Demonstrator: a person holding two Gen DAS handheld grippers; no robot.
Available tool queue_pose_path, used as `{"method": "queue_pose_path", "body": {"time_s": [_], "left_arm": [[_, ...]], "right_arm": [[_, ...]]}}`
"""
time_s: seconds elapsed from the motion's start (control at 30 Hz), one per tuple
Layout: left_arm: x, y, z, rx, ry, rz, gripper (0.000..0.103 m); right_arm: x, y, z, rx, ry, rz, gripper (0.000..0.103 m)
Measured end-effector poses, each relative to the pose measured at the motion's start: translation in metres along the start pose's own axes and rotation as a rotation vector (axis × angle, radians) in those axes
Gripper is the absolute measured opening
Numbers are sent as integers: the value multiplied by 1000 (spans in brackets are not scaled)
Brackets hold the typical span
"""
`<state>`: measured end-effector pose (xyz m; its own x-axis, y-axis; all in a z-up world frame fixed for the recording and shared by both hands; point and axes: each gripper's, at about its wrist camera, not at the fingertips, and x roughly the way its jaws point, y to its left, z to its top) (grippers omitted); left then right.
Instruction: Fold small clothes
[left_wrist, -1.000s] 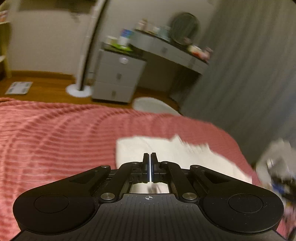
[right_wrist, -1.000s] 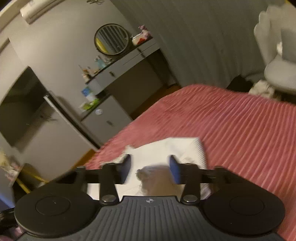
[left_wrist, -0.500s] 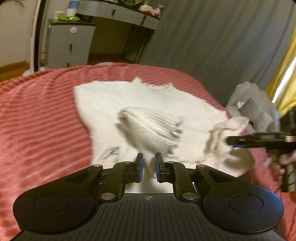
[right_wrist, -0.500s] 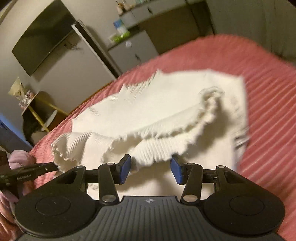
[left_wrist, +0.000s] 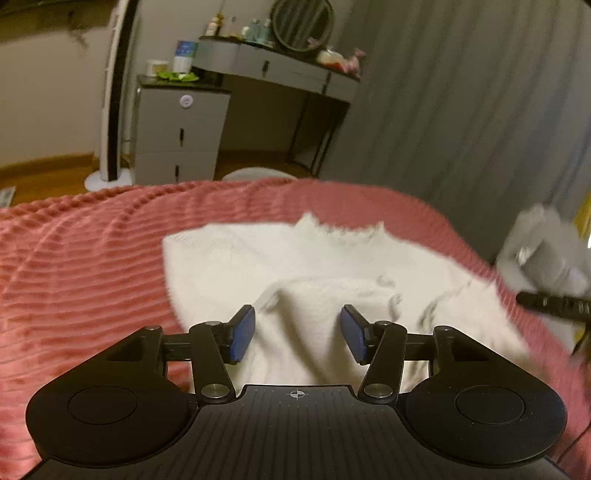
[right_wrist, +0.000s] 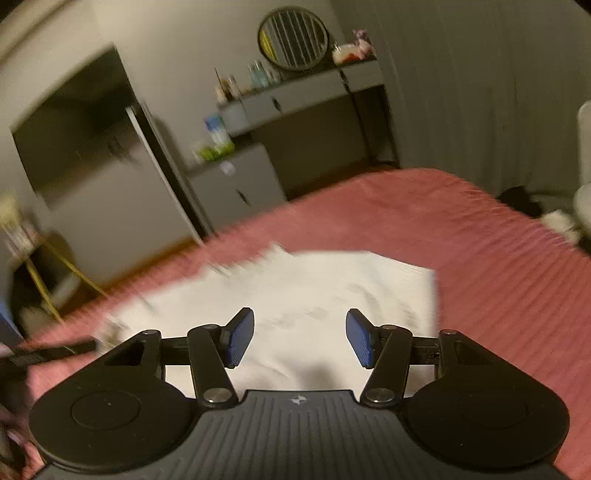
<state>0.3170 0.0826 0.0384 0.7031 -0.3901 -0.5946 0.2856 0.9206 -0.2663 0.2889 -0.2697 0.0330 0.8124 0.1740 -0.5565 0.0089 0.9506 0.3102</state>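
Observation:
A small white knitted garment lies on the pink ribbed bedspread, with a sleeve folded over its body. My left gripper is open and empty just above the folded sleeve. The garment also shows in the right wrist view, lying flat. My right gripper is open and empty above its near edge. The tip of the right gripper shows at the right edge of the left wrist view. The tip of the left gripper shows at the left edge of the right wrist view.
Beyond the bed stand a grey drawer unit, a grey dressing table with a round mirror, a tower fan and grey curtains. A grey chair stands to the right of the bed.
My left gripper was shut a second ago and has opened wide, letting go of the sleeve, which now lies folded on the garment. My right gripper stayed open and both views have shifted.

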Motion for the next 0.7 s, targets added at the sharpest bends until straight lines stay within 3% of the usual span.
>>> {"method": "queue_pose_path", "body": {"time_s": [0.13,0.23,0.37,0.5,0.57,0.6,0.63,0.67,0.7], "left_arm": [[5,-2,-11,86,60,-1,57],[15,-3,-11,129,73,-8,60],[27,-5,-4,141,68,-14,64],[41,-9,2,190,60,34,70],[46,-5,6,163,40,30,73],[51,0,8,127,54,-8,70],[57,3,8,101,76,-37,56],[62,5,8,82,96,-60,33],[66,5,8,76,105,-50,26]], "right_arm": [[13,-3,-6,-55,69,-57,44],[28,5,-11,-134,103,-99,44],[52,-7,-12,-113,135,-125,40],[61,-9,-9,-85,148,-78,11],[62,-6,-9,-111,150,-63,10],[61,-6,-9,-118,152,-60,10],[60,-7,-8,-115,153,-58,9],[59,-7,-7,-109,150,-57,9],[58,-8,-7,-102,148,-54,9]]}}
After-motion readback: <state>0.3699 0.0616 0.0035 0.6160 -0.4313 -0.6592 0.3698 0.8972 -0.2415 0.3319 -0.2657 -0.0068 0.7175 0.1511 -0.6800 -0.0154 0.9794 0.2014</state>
